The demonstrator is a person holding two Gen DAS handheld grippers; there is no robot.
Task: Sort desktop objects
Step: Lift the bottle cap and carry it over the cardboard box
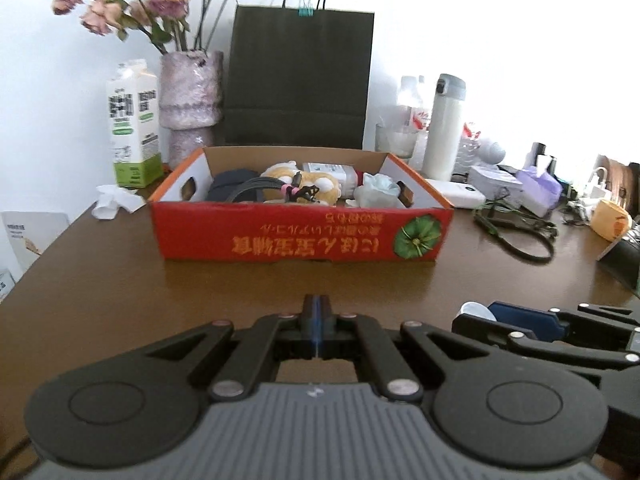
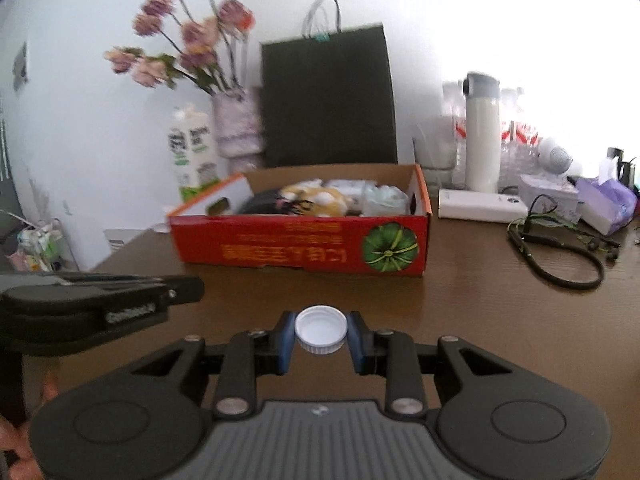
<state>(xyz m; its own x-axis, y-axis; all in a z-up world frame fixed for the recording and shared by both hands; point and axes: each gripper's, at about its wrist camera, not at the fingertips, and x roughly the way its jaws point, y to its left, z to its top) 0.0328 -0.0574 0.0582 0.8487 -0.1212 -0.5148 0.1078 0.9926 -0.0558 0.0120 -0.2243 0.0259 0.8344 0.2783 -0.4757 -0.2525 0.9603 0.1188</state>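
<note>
Nearest the right wrist camera, the right gripper (image 2: 321, 336) is clamped on a white bottle cap (image 2: 321, 329), one blue pad on each side of it. The cap sits open side up between the pads, above the brown surface (image 2: 480, 320). In the left wrist view the same cap (image 1: 475, 311) shows at the lower right, at the tip of the right gripper.

Left gripper (image 1: 317, 312): jaws fully closed, blue pads pressed together, nothing between them. It hangs over a bare part of the surface in front of the box. In the right wrist view its black body (image 2: 100, 300) lies at the left edge, with part of a hand (image 2: 12, 444) below it.

Ahead of both grippers a red cardboard box (image 1: 300, 236) stands on the surface, with a green pumpkin picture on its front wall. Inside it lie a plush toy (image 1: 296, 178), a dark cable (image 1: 256, 190), a pale crumpled item (image 1: 378, 188) and other things too small to tell.

Behind the box:
- a dark paper bag (image 1: 300, 80), upright against the wall;
- a vase of dried flowers (image 1: 190, 92), to the left of the bag;
- a milk carton (image 1: 132, 124), left of the vase;
- a white flask (image 1: 444, 128), to the right.

Right of the box lie a white power bank (image 2: 482, 206), a green-black cord (image 2: 560, 256) and a purple tissue pack (image 2: 604, 200).
</note>
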